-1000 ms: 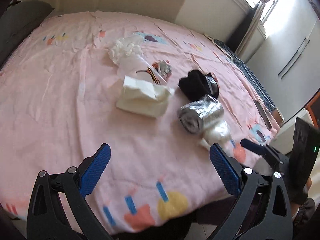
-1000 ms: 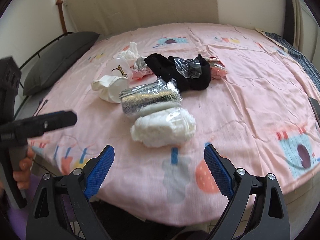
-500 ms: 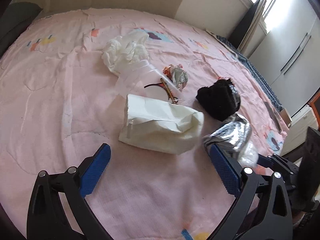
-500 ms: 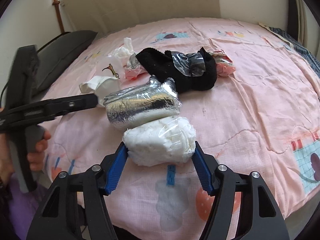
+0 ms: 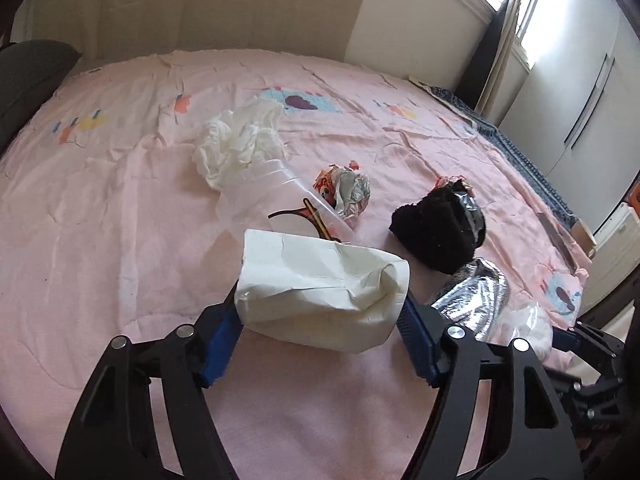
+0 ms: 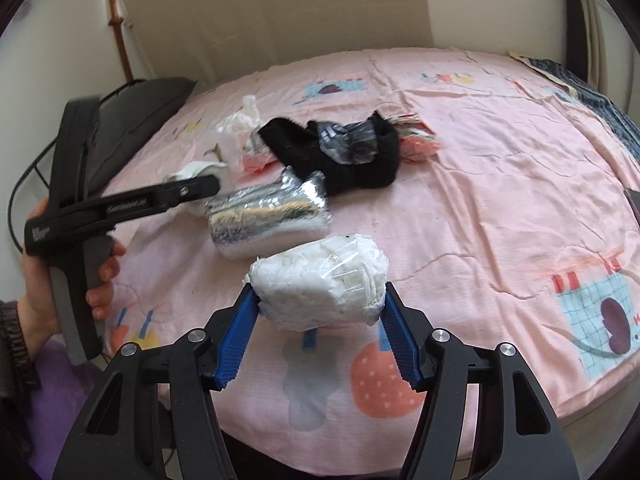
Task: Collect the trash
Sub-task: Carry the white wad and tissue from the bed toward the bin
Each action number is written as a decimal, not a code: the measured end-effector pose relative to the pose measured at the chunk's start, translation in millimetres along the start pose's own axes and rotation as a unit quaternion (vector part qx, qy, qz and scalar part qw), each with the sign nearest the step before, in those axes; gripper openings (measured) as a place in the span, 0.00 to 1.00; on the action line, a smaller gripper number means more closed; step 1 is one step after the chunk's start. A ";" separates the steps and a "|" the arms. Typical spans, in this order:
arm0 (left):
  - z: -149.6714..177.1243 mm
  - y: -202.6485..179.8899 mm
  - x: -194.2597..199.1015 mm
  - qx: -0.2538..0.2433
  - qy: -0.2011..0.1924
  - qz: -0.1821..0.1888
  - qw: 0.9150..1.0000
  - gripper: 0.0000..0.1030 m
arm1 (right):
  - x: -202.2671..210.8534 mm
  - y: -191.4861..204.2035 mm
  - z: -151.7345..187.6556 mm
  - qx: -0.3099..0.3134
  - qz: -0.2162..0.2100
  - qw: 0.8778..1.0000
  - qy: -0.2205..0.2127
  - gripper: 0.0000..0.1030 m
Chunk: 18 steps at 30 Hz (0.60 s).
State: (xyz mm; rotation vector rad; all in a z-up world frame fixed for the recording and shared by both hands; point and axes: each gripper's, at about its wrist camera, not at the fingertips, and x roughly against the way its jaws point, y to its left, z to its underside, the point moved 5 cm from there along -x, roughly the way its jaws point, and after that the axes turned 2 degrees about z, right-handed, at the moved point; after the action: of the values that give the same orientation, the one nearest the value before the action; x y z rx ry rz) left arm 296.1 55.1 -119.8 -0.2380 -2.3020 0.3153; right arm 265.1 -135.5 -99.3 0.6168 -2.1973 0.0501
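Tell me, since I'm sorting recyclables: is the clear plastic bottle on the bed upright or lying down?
Lying down. The clear plastic bottle rests on its side on the pink bedspread, between the crumpled white tissue and the white paper bag.

Both views ride low behind their own jaws, tilted down across the pink bed (image 5: 120, 200). The left view faces the far wall and window at upper right; the right view looks toward the pillow end (upper left). Both share the foil bundle (image 5: 476, 296) (image 6: 268, 216) close up.
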 end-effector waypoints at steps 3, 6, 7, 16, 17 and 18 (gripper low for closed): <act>1.3 0.8 12.9 0.005 -0.013 -0.003 1.000 0.69 | 5.9 -2.1 -2.7 -0.006 -0.004 1.000 -0.010 0.56; 4.3 -1.3 27.5 0.006 -0.024 -0.002 1.000 0.69 | 12.1 1.8 -2.9 -0.002 -0.007 1.000 -0.020 0.56; 6.1 -3.6 33.3 0.001 -0.029 -0.006 1.000 0.69 | 13.8 2.5 -2.9 -0.002 -0.007 1.000 -0.022 0.56; 25.2 -24.5 77.1 -0.008 -0.061 0.030 0.998 0.69 | 42.3 10.8 0.5 -0.023 -0.033 0.998 -0.057 0.56; 28.1 -27.5 83.2 -0.011 -0.064 0.034 0.997 0.69 | 45.0 12.2 1.2 -0.023 -0.035 0.997 -0.059 0.56; 30.7 -29.9 88.0 -0.011 -0.066 0.038 0.997 0.69 | 49.0 14.0 2.5 -0.023 -0.038 0.997 -0.062 0.56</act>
State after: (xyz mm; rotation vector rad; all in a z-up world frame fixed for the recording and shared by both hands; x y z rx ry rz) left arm 212.0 45.5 -70.7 -0.3245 -2.4318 0.3528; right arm 230.9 -144.1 -62.4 0.6931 -2.2851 -0.0807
